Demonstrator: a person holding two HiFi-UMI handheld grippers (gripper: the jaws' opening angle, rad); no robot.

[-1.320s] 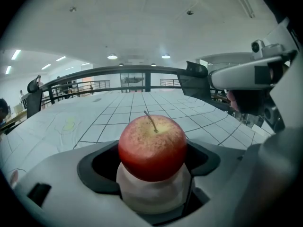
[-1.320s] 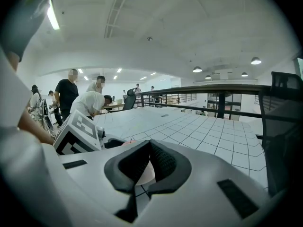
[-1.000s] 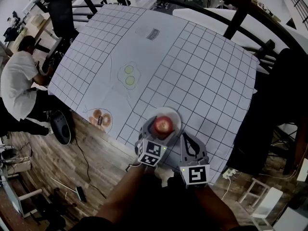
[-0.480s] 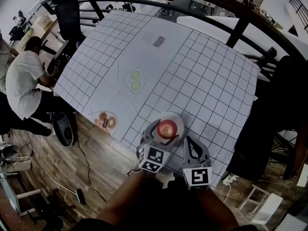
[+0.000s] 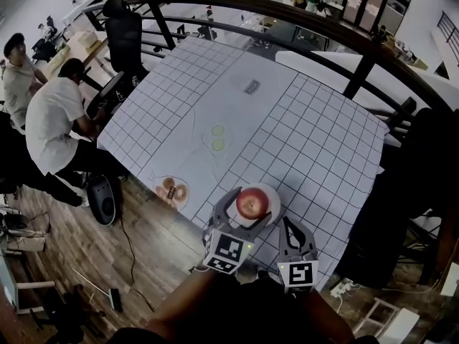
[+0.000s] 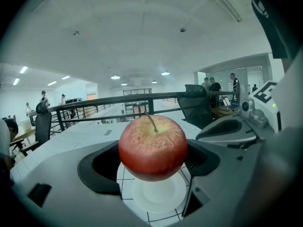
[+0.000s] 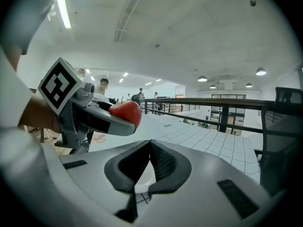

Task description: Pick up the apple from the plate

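Note:
A red apple (image 5: 250, 205) (image 6: 152, 148) with a short stem sits between the jaws of my left gripper (image 5: 248, 198) (image 6: 154, 161), which is shut on it. It hangs a little above the small white plate (image 5: 275, 195) (image 6: 154, 198), clear of the plate's surface. The plate rests near the front edge of the gridded table. My right gripper (image 5: 290, 223) (image 7: 150, 162) is just right of the plate, shut with nothing between its jaws. From the right gripper view the apple (image 7: 127, 113) shows up and to the left, in the left gripper's fingers (image 7: 112, 125).
The white gridded table sheet (image 5: 301, 127) carries printed pictures: doughnuts (image 5: 172, 190) near its front left edge, two green rounds (image 5: 217, 138) in the middle. A dark railing (image 5: 373, 56) runs behind. People (image 5: 54, 113) and an office chair (image 5: 125, 34) are at the left, over wooden floor.
My left gripper has risen with the apple, which now hangs above the plate instead of resting on it. The right gripper stays shut beside it.

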